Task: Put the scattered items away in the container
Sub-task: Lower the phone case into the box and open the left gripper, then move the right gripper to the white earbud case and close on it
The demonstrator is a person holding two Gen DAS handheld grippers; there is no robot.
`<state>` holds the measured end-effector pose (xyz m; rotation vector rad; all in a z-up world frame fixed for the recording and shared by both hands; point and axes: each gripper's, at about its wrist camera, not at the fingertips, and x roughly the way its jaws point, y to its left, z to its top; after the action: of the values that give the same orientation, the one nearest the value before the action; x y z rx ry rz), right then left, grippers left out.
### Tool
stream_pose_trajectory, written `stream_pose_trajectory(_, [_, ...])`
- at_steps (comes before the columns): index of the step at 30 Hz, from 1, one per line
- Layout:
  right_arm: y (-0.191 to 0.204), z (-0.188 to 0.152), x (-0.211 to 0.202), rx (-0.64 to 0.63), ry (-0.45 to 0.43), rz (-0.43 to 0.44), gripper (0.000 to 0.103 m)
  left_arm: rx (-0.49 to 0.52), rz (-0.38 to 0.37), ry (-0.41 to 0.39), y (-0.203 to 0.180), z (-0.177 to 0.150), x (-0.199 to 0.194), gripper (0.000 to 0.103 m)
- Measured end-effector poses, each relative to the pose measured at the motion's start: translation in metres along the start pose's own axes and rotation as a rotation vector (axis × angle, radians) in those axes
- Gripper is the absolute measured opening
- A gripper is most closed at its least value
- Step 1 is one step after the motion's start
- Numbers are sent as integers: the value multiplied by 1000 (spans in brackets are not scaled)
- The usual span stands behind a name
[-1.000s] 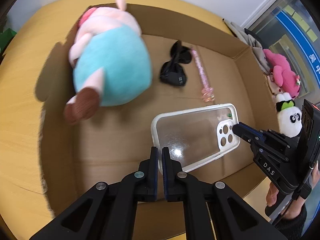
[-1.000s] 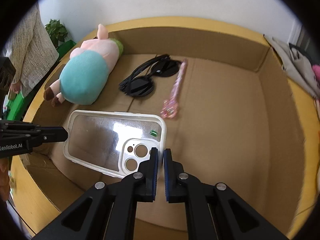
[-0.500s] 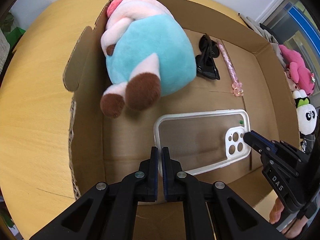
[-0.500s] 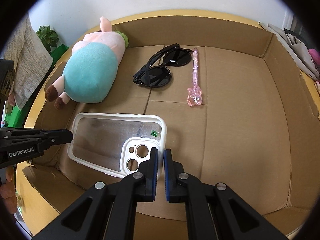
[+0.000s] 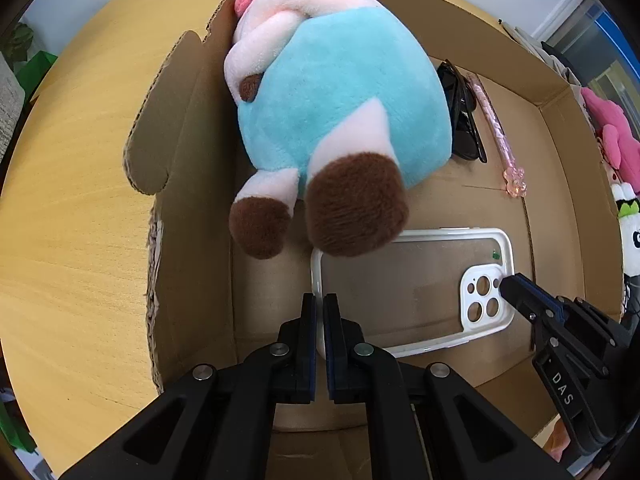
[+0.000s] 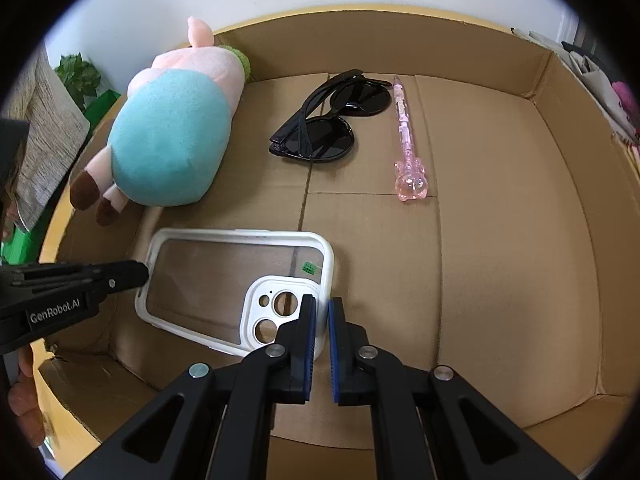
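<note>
in the cardboard box (image 6: 500,240), both grippers (image 5: 319,304) (image 6: 322,312) pinch the clear, white-rimmed phone case (image 6: 224,276).

Light wooden table (image 5: 80,208), open cardboard box (image 6: 520,240) resting on it, a second bare strip of the tabletop showed beyond the box's left wall in the right wrist view.

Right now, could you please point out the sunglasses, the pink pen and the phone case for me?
sunglasses (image 6: 320,138), right wrist view, on the nearer dark lens.
pink pen (image 6: 405,128), right wrist view, on the middle of its barrel.
phone case (image 6: 216,276), right wrist view, on its clear back panel.
</note>
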<state>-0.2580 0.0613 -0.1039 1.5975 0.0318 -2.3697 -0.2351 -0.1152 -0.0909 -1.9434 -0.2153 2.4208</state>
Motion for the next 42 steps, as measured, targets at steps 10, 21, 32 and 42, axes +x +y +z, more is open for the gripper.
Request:
stream_pose_trajectory(10, [-3, -2, -29, -27, -85, 71, 55, -51, -99, -97, 6, -10, -36, 54])
stream_pose_trajectory(21, [-33, -64, -140, -184, -341, 215, 66, 47, -157, -410, -44, -81, -140, 93])
stream_pose_trajectory(32, [-104, -151, -83, -247, -203, 107, 75, 151, -274, -305, -145, -159, -75, 94])
stream_pose_trajectory(42, [-92, -148, -47, -186, -200, 160, 76, 152, -388, -165, -179, -150, -21, 94])
